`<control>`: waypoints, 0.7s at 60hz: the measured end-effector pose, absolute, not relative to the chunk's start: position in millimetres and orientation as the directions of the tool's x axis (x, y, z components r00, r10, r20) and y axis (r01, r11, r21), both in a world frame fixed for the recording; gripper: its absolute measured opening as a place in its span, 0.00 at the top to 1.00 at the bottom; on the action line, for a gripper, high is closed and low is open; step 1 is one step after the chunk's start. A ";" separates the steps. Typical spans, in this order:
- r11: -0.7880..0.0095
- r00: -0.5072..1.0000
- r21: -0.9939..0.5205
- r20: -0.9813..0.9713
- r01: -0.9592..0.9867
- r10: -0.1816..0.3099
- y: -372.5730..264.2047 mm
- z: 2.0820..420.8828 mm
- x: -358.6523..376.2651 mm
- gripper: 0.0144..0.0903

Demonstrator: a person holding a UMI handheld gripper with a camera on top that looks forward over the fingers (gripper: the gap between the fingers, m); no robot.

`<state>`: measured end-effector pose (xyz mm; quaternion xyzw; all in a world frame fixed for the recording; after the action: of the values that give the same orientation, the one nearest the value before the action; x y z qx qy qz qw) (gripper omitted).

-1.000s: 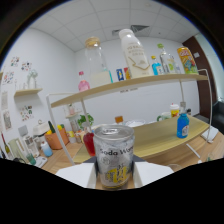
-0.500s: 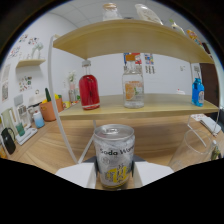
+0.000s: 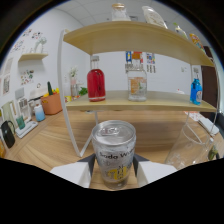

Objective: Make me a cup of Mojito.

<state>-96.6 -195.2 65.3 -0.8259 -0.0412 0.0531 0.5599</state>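
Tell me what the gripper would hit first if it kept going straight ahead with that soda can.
The gripper, shut on the soda can, points toward the wooden shelf unit. Likely first contact is its lower board's front edge, or the clear jar on it. Depth is hard to judge.

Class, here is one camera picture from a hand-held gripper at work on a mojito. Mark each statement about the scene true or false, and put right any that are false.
1. The gripper holds a soda water can between its fingers. True.
2. The can's pull tab has been opened. False: the tab lies flat on a sealed lid.
3. A bottle of red liquid stands on the wooden shelf beyond the can. True.
4. The red bottle stands on the top shelf. False: it is on the lower shelf, left of a clear glass bottle.
5. A blue bottle stands at the shelf's far right end. True.
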 end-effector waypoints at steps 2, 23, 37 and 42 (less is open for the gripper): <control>-0.394 0.992 -0.919 -0.047 0.004 0.119 -198.6 65.2 -96.1 0.21; -0.462 0.996 -0.885 0.015 0.054 0.089 -278.2 129.0 -93.4 0.06; -0.493 0.999 -0.869 0.035 0.048 0.035 -328.7 146.9 -53.6 0.06; -0.509 0.999 -0.860 0.041 0.043 0.015 -339.3 147.4 -35.3 0.06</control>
<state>-35.3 -339.3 147.4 -0.8684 -0.0168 -0.0139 0.4953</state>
